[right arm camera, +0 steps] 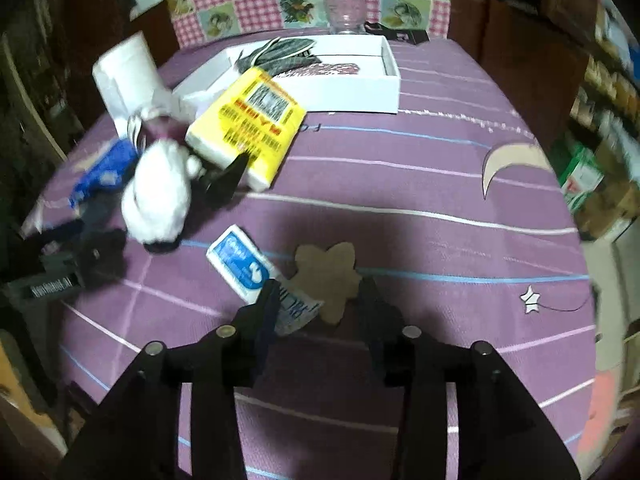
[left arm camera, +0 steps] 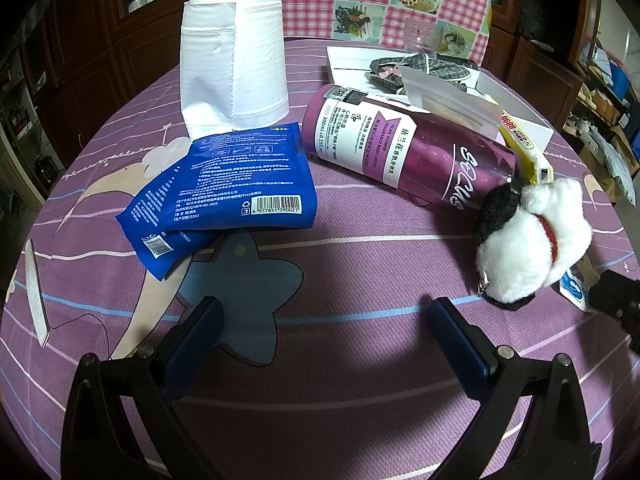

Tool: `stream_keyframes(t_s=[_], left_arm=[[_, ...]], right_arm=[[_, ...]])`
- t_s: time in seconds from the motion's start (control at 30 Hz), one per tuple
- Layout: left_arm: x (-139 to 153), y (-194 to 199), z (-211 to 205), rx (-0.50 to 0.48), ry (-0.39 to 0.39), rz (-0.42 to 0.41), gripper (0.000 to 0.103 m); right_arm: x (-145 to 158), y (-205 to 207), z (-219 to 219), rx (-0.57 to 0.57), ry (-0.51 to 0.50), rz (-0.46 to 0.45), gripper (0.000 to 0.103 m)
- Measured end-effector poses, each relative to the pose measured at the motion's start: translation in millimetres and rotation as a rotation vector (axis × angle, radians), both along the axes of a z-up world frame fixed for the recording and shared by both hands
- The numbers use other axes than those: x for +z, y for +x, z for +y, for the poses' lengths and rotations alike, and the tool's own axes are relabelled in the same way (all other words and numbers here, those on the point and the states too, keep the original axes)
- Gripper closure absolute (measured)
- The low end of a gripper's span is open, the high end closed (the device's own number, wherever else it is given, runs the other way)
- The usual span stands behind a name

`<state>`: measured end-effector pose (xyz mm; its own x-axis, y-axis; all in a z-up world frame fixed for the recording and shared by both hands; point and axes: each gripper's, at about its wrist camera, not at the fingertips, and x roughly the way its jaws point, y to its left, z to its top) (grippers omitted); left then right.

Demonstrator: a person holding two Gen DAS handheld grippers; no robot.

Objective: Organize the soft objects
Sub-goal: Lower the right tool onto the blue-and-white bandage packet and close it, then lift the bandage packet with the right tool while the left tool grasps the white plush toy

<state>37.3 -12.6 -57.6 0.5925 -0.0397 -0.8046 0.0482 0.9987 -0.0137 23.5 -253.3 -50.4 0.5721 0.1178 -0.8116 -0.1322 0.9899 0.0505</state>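
Note:
A black and white plush toy [left arm camera: 528,240] lies on the purple table cloth at the right of the left wrist view; it also shows in the right wrist view [right arm camera: 158,196]. My left gripper [left arm camera: 324,320] is open and empty, to the left of the toy. My right gripper [right arm camera: 320,296] is open and empty above a small blue tissue pack [right arm camera: 240,264]. A white open box [right arm camera: 320,76] at the back holds grey plaid cloth [left arm camera: 420,68]. A yellow tissue pack [right arm camera: 248,124] leans by the box.
A purple lotion bottle [left arm camera: 404,152] lies on its side mid-table. Blue packets [left arm camera: 224,196] and a white paper roll [left arm camera: 232,68] stand at the left. A glass cup [left arm camera: 424,36] stands at the back. Cabinets surround the table.

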Motion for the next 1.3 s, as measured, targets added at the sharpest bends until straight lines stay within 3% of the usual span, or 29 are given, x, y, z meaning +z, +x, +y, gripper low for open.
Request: stream_keyframes(t_s=[0.07, 0.13, 0.2, 0.37, 0.63, 0.8, 0.9, 1.03, 1.3], left_arm=[[-0.1, 0.2, 0.1, 0.0, 0.0, 0.0, 0.0], [-0.1, 0.5, 0.0, 0.0, 0.0, 0.0, 0.0], [-0.1, 0.2, 0.2, 0.0, 0.0, 0.0, 0.0], [-0.1, 0.4, 0.3, 0.0, 0.0, 0.0, 0.0], [-0.3, 0.5, 0.2, 0.0, 0.0, 0.0, 0.0], [3.2, -5.4, 4.9, -0.087, -0.048, -0.016, 0.0], [14.9, -13.2, 5.3, -0.116, -0.078, -0.078, 0.0], [42.1, -33.0, -2.3, -0.173, -0.053, -0.227, 0.0], [70.2, -38.4, -32.0, -0.262, -0.068, -0.301, 0.0]], right_arm=[[0.7, -3.0, 12.4, 0.035, -0.047, -0.021, 0.093], [2.2, -1.7, 20.6, 0.048, -0.088, -0.025, 0.1], [2.9, 1.6, 23.9, 0.066, -0.085, -0.022, 0.1], [11.3, 15.3, 14.8, 0.074, 0.035, 0.012, 0.101], [49.5, 33.9, 2.2, 0.008, 0.151, -0.037, 0.101], [58.1, 49.4, -6.0, -0.024, 0.311, -0.073, 0.101], [54.8, 54.8, -1.8, -0.007, 0.36, -0.079, 0.101], [49.1, 50.7, 0.9, 0.041, 0.402, -0.119, 0.101], [36.8, 40.6, -9.0, 0.041, 0.403, -0.131, 0.101]])
